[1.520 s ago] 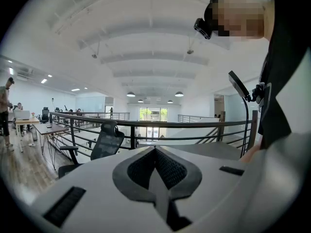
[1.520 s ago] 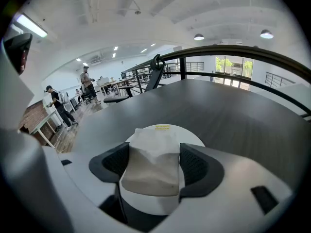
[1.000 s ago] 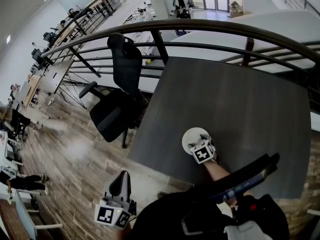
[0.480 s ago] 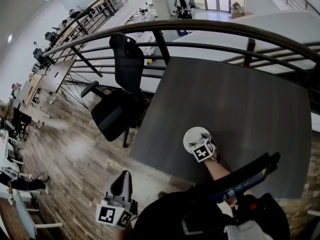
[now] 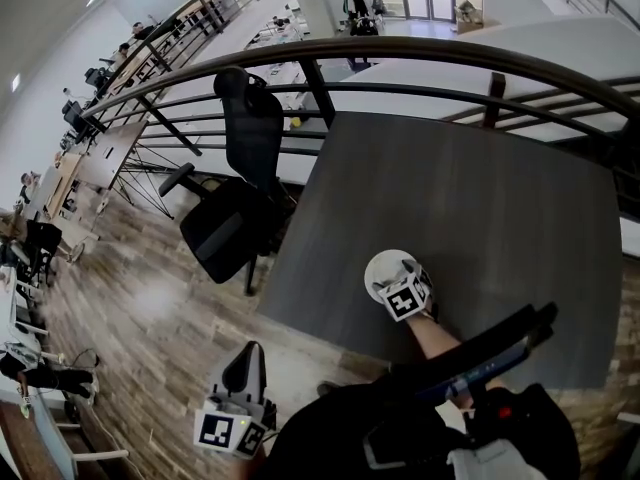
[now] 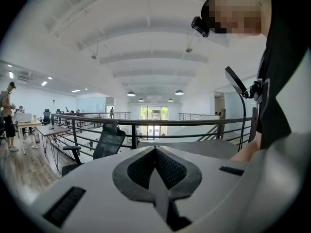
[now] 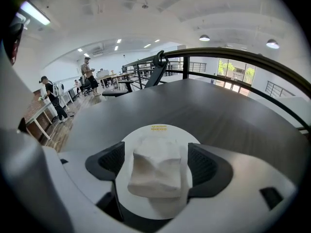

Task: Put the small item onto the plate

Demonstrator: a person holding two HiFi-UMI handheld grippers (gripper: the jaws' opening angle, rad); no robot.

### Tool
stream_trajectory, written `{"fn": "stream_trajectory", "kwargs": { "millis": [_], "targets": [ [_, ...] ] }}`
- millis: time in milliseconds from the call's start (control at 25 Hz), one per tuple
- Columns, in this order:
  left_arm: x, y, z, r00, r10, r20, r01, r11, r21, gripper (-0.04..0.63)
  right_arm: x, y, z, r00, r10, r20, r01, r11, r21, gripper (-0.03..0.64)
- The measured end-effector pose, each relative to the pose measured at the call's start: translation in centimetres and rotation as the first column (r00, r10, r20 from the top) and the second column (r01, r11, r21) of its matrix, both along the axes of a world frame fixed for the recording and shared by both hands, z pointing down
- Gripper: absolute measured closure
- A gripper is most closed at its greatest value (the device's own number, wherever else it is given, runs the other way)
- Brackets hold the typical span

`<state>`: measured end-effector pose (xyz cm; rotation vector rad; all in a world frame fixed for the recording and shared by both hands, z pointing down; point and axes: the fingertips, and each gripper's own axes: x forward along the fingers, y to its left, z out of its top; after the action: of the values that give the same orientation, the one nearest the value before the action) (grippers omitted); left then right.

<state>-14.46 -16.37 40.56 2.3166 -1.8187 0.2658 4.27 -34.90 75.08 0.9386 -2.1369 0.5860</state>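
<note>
A small white crumpled item (image 7: 158,171) rests on the round white plate (image 7: 160,130), which lies on the dark grey table (image 7: 204,101) near its front edge. My right gripper (image 7: 156,161) straddles the item and its jaws are opening; the dark pads (image 7: 121,161) stand a little off its sides. In the head view the right gripper (image 5: 398,280) covers part of the plate (image 5: 380,265) and hides the item. My left gripper (image 5: 243,360) hangs low beside the person, off the table, with its jaws closed together and nothing between them (image 6: 156,178).
A black office chair (image 5: 235,208) stands at the table's left edge. A dark curved railing (image 5: 400,53) runs behind the table (image 5: 470,198). Wooden floor lies to the left. A black strap with a device (image 5: 480,363) crosses the person's front.
The plate and my right gripper sit slightly higher in the head view, from a small shift of the camera. The left gripper has stayed where it was.
</note>
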Motion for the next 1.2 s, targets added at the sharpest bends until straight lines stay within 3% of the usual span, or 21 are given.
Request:
{"fn": "stream_trajectory", "kwargs": {
  "millis": [360,560,720,840,1200],
  "targets": [
    [0.1,-1.3,1.6,0.998,0.051,-0.029,-0.051,0.999,-0.005,0.592,-0.4,-1.1,-3.3,0.998,0.047,0.049,-0.053,0.992,0.112,0.229],
    [0.6,-2.2,1.9,0.990,0.141,-0.005,-0.140,0.990,0.013,0.592,-0.1,-1.5,-7.1,0.989,0.110,0.096,-0.127,0.972,0.195,0.230],
    [0.3,-1.5,2.3,0.979,0.203,-0.002,-0.203,0.979,0.021,0.592,-0.4,-0.1,-9.9,0.976,0.144,0.162,-0.176,0.962,0.207,0.232],
    [0.2,-1.4,2.3,0.968,0.251,-0.018,-0.250,0.968,0.034,0.592,-0.7,1.1,-12.2,0.966,0.159,0.204,-0.207,0.948,0.240,0.319],
    [-0.1,0.1,1.8,0.931,0.360,-0.062,-0.355,0.931,0.085,0.592,-0.5,5.2,-19.3,0.918,0.205,0.340,-0.327,0.877,0.352,0.439]
  ]
}}
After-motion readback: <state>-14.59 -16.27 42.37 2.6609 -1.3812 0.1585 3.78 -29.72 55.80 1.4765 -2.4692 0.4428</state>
